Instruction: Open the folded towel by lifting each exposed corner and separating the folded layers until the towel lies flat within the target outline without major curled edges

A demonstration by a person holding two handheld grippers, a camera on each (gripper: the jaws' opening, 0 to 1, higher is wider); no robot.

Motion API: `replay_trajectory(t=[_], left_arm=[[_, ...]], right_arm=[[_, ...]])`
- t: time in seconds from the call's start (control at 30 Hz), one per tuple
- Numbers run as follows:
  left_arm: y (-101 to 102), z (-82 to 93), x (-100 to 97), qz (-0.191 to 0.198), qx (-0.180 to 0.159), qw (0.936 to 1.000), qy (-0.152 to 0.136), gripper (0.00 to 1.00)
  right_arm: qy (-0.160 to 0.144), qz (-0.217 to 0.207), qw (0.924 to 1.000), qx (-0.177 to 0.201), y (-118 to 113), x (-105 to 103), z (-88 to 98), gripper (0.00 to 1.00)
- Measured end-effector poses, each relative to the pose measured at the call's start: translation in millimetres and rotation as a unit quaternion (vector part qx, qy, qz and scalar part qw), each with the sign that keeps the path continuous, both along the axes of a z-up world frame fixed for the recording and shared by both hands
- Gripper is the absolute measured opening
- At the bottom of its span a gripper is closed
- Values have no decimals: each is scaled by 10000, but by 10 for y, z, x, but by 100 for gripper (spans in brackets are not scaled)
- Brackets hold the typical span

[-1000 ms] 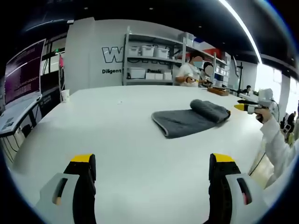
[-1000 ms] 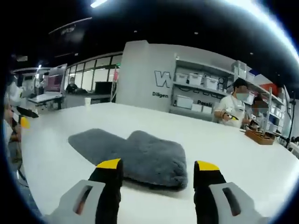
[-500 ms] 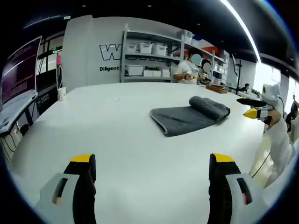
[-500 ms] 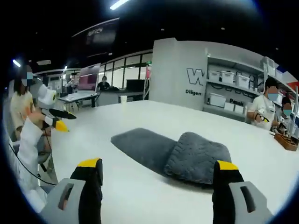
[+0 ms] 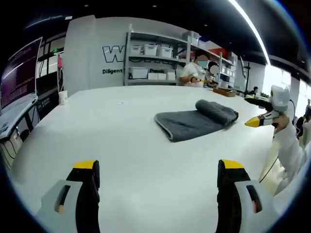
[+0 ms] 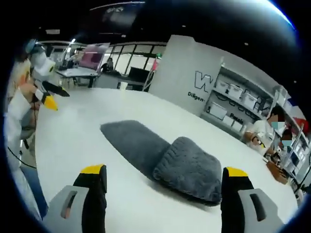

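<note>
On the white worktop [image 5: 121,126] lies the grey towel [image 6: 163,155], part folded. Both claws, left claw [image 5: 158,167] and right claw [image 6: 164,174], are spread wide and hold nothing.

A wide white table [image 5: 97,126] runs back to a grey wall [image 5: 90,53] with large white letters, and beside that wall stands a metal shelf rack [image 5: 155,60] holding white bins [image 5: 146,50]. A paper cup [image 5: 62,97] stands near the table's far left edge, with a purple-lit screen [image 5: 19,73] further left; at the far right side people [image 5: 197,73] sit by a wooden tray [image 5: 225,91]. In the right gripper view, another person [image 6: 110,64] sits at a far desk [image 6: 77,73] under a screen [image 6: 92,53].
</note>
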State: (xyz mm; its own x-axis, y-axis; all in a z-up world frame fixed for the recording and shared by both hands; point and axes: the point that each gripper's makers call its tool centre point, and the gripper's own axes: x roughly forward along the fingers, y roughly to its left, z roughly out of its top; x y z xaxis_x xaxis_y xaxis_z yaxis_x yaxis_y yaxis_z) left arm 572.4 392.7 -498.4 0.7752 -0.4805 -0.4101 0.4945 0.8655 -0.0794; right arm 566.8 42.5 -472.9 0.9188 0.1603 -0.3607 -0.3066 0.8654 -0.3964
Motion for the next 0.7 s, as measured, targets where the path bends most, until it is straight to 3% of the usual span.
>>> replay_trajectory(t=[0.17, 0.4, 0.7], left_arm=[[39, 22, -19, 50, -27, 10000, -31, 100], [57, 55, -34, 65, -52, 9999, -67, 100], [77, 80, -45, 84, -53, 9999, -95, 100]], right_arm=[[-34, -89, 9991, -414, -45, 175, -71, 95], [145, -64, 9957, -915, -92, 417, -283, 79], [353, 352, 9889, -1402, 49, 593, -578, 47]])
